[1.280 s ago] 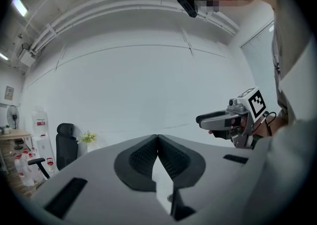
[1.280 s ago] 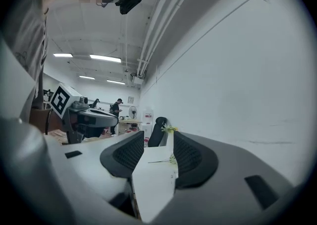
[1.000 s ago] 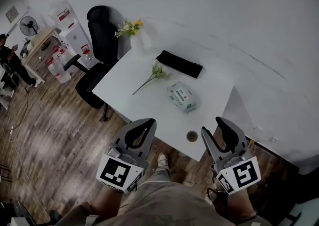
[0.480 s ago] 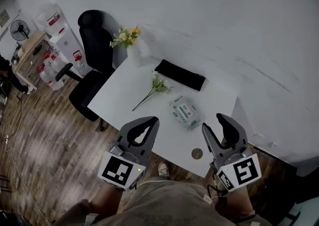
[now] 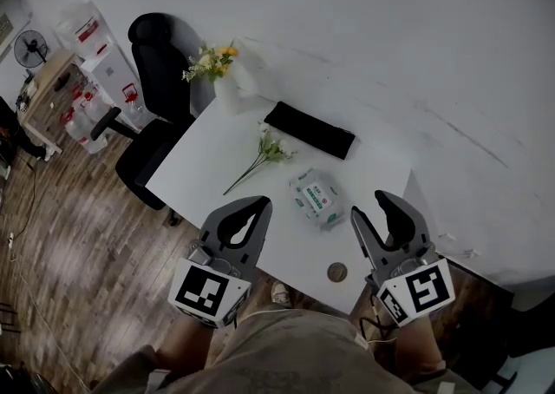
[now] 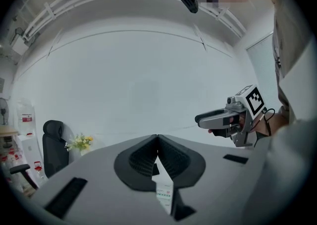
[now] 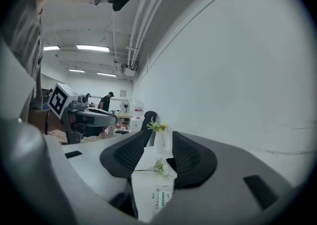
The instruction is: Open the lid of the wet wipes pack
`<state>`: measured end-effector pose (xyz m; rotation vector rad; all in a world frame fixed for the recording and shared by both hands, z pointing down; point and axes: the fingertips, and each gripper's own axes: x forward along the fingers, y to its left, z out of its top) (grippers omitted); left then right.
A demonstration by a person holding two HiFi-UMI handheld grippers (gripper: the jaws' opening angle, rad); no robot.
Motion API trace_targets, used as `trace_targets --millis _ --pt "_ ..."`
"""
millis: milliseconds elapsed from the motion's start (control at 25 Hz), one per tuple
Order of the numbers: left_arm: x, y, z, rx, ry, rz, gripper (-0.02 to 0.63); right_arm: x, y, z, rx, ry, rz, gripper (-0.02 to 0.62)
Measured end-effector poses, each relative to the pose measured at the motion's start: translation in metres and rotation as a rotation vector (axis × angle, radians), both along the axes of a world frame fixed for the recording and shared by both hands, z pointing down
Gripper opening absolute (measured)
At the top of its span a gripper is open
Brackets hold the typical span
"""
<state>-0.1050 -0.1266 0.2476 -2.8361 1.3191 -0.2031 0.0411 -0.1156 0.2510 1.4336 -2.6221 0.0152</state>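
Observation:
The wet wipes pack (image 5: 316, 199), white with green print, lies flat on the white table (image 5: 217, 167) with its lid down. My left gripper (image 5: 251, 208) hovers over the table's near edge, left of the pack, its jaws shut on nothing. My right gripper (image 5: 371, 208) hangs open just right of the pack and apart from it. In the left gripper view the tips of the left gripper (image 6: 157, 140) meet, and the pack (image 6: 163, 194) shows below them. Between the spread jaws of the right gripper (image 7: 161, 142) the pack (image 7: 159, 196) appears low down.
A black pad (image 5: 310, 129) lies behind the pack, a loose flower stem (image 5: 260, 154) to its left. A vase of flowers (image 5: 217, 71) stands at the far corner. A small round brown object (image 5: 336, 272) sits by the near edge. A black office chair (image 5: 156, 62) stands left of the table.
The head view has shifted, so the table and pack now sit closer between the grippers. Both grippers keep their pose: left shut, right open.

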Motion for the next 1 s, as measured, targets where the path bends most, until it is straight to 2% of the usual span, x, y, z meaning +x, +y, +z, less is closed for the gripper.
trace_targets --millis 240,480,680,800,1000 --pt "0.016 -0.002 0.001 -0.017 -0.010 -0.021 0.017 0.013 -0.009 0.005 -0.015 -0.012 -0.029 0.195" --pt "0.021 -0.017 0.013 -0.036 -0.017 -0.037 0.017 0.015 -0.035 0.010 0.005 0.024 -0.048 0.176" --pt "0.025 -0.042 0.022 -0.034 -0.063 -0.050 0.017 0.008 -0.066 0.023 -0.008 0.058 -0.081 0.176" --pt "0.030 -0.059 0.034 -0.046 -0.078 -0.053 0.017 0.002 -0.085 0.043 -0.042 0.067 -0.096 0.176" --pt "0.037 -0.083 0.073 -0.102 -0.104 -0.057 0.017 -0.008 -0.110 0.097 -0.149 0.098 -0.113 0.176"
